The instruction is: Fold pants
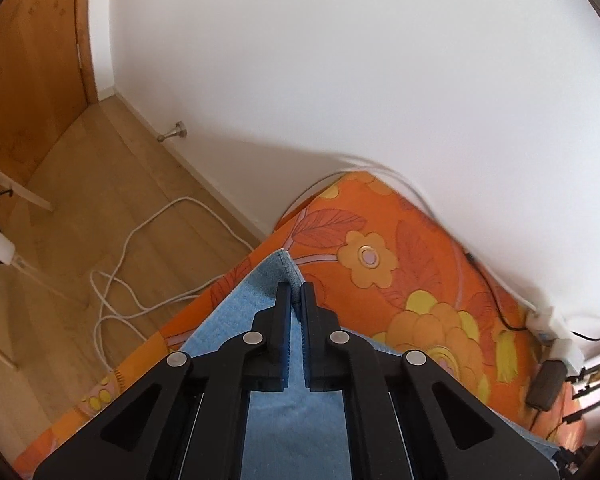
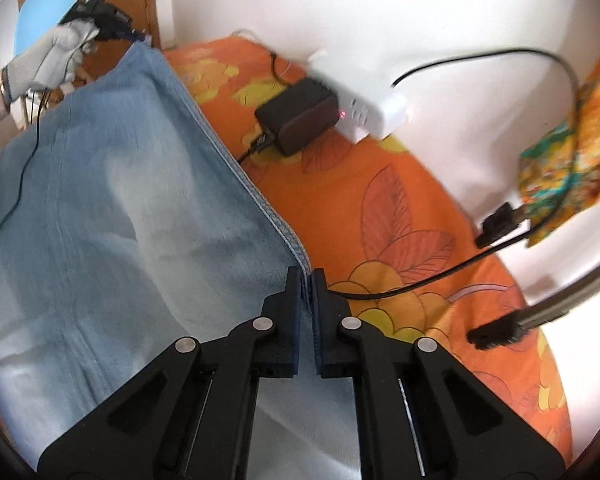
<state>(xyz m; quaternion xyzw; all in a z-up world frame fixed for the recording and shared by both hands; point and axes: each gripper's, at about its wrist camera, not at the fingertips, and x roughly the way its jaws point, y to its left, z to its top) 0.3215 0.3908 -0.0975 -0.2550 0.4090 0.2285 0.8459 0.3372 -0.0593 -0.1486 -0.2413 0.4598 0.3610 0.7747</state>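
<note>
Hand-held gripper [image 2: 307, 280] pinches pants [image 2: 112, 184]; adapter [image 2: 296, 114] right-view only.

Bright, soft daylight all round; the white wall [image 1: 360, 80] nearly blows out. My right view smears at the power strip [image 2: 364, 100] and cable [image 2: 480, 60]; fisheye bends both edges, corners black.

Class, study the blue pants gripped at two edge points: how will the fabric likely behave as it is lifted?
The pants probably drape limply: they already sag and crease between the left gripper and right gripper. The thick seamed edge likely resists slipping. The fabric looks fairly heavy.
</note>
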